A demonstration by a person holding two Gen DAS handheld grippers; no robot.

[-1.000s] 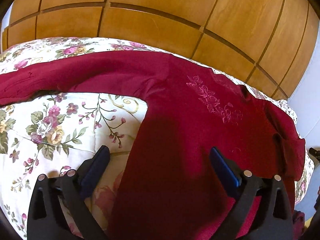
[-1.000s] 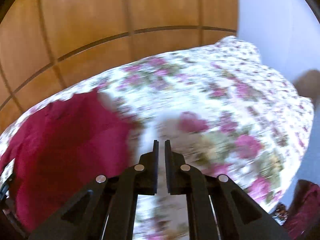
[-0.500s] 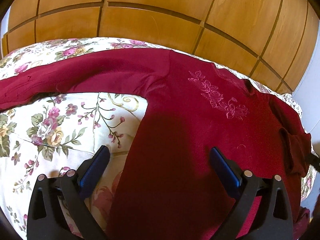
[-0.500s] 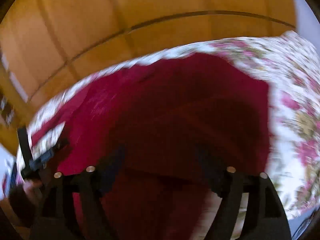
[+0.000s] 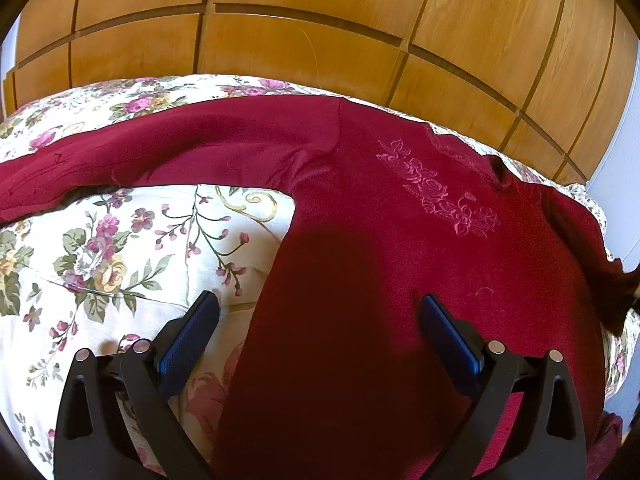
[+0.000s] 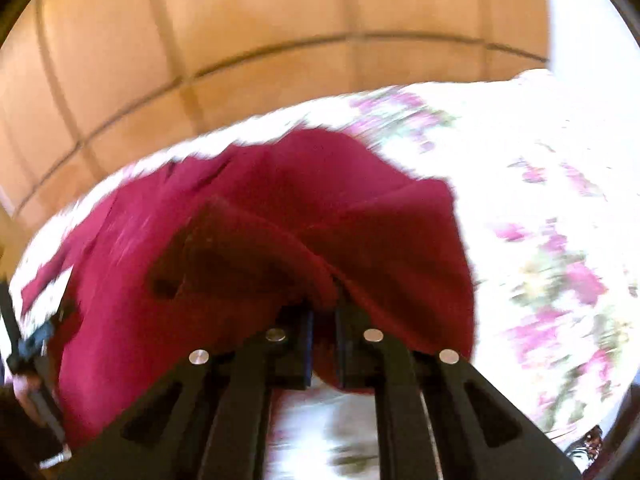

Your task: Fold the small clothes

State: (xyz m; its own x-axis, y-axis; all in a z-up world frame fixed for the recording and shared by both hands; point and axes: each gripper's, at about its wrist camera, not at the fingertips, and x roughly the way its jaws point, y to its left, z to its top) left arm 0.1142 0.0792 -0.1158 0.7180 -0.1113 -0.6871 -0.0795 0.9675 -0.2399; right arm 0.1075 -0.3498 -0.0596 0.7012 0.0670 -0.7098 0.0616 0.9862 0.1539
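one top: red top (image 5: pixel 400 240) lies spread on the floral bed (image 5: pixel 100 260), one sleeve stretched out
right gripper (image 6: pixel 322 344): pinching a raised fold of cloth
left gripper (image 5: pixel 320 328): spread wide, holding nothing
step: likely first fold
next: carry the fold across the body

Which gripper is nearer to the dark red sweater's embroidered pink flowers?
Left. The left gripper hovers open just below the embroidered pink flowers; the right gripper pinches the dark red sweater elsewhere.

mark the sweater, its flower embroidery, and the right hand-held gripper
sweater (image 5: pixel 340 320): left wrist view, middle of the body panel.
flower embroidery (image 5: pixel 438 190): left wrist view, centre of the pink stitching on the chest.
right hand-held gripper (image 6: pixel 323 322): right wrist view, between the fingertips pinching cloth.
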